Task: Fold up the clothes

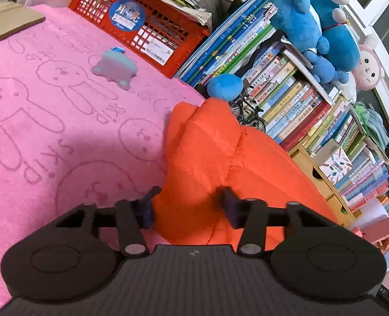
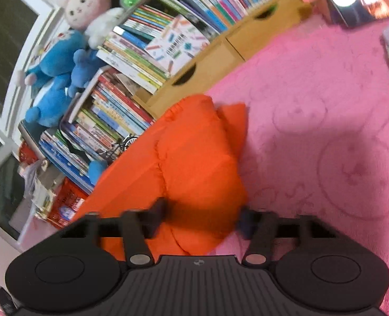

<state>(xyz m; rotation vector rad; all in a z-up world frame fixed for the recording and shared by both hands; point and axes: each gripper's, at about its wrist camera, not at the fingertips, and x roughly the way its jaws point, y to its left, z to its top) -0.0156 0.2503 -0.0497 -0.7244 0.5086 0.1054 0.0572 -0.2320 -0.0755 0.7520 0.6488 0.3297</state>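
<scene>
An orange padded garment (image 1: 207, 152) lies bunched on the pink rabbit-print blanket (image 1: 49, 121), along the row of books. In the left wrist view my left gripper (image 1: 189, 205) stands open, its two dark fingers wide apart on either side of the garment's near end. The right wrist view shows the same garment (image 2: 194, 158) from its other end, with a folded flap on top. My right gripper (image 2: 202, 216) is open too, one finger on the orange cloth and the other at its edge beside the blanket (image 2: 326, 131).
A red crate (image 1: 141, 23) with books, a small grey-green toy (image 1: 115, 68) and a tan pad (image 1: 7, 21) sit on the blanket's far side. Stacked books (image 1: 286, 94), blue plush toys (image 1: 313, 26) and wooden drawers (image 2: 220, 60) line the edge by the garment.
</scene>
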